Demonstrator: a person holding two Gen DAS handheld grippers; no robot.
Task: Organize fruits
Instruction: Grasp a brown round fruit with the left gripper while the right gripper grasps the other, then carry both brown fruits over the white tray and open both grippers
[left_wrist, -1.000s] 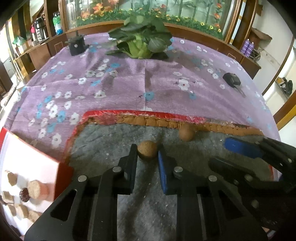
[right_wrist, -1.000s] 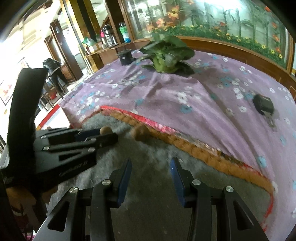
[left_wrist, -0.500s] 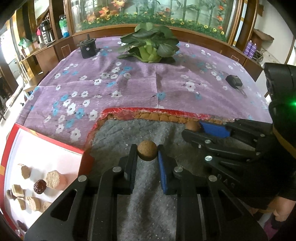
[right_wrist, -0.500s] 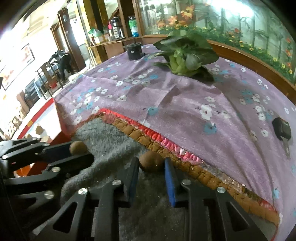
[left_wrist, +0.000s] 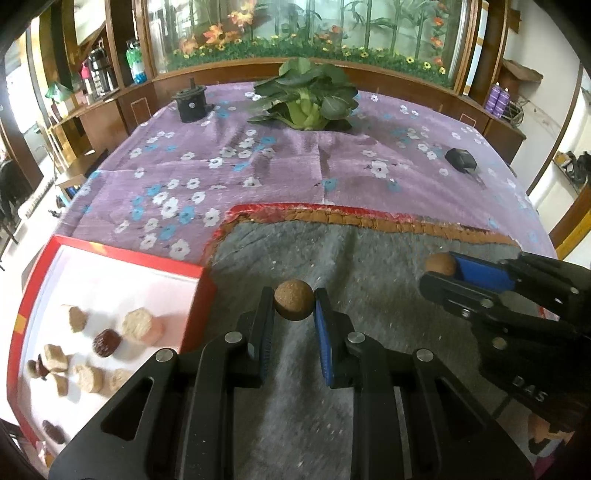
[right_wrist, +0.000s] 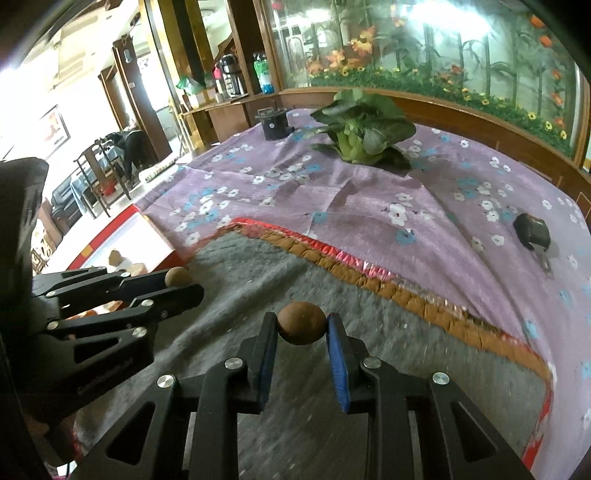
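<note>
My left gripper (left_wrist: 294, 304) is shut on a round brown fruit (left_wrist: 293, 300) and holds it above the grey felt mat (left_wrist: 354, 258). My right gripper (right_wrist: 301, 328) is shut on a second round brown fruit (right_wrist: 301, 323) above the same mat. The right gripper also shows at the right of the left wrist view (left_wrist: 439, 267), and the left gripper at the left of the right wrist view (right_wrist: 181, 280). A red-rimmed white box (left_wrist: 122, 254) with several dried fruit pieces (left_wrist: 138, 325) lies to the left of the mat.
The mat with its red and orange border lies on a purple flowered tablecloth (left_wrist: 258, 162). A leafy green vegetable (left_wrist: 306, 98) and a black round object (left_wrist: 190, 103) stand at the far side. A black car key (left_wrist: 461, 160) lies at the right.
The right gripper closed on the second fruit at the mat's border and lifted it. The left gripper rose with its fruit and more of the box came into view.
</note>
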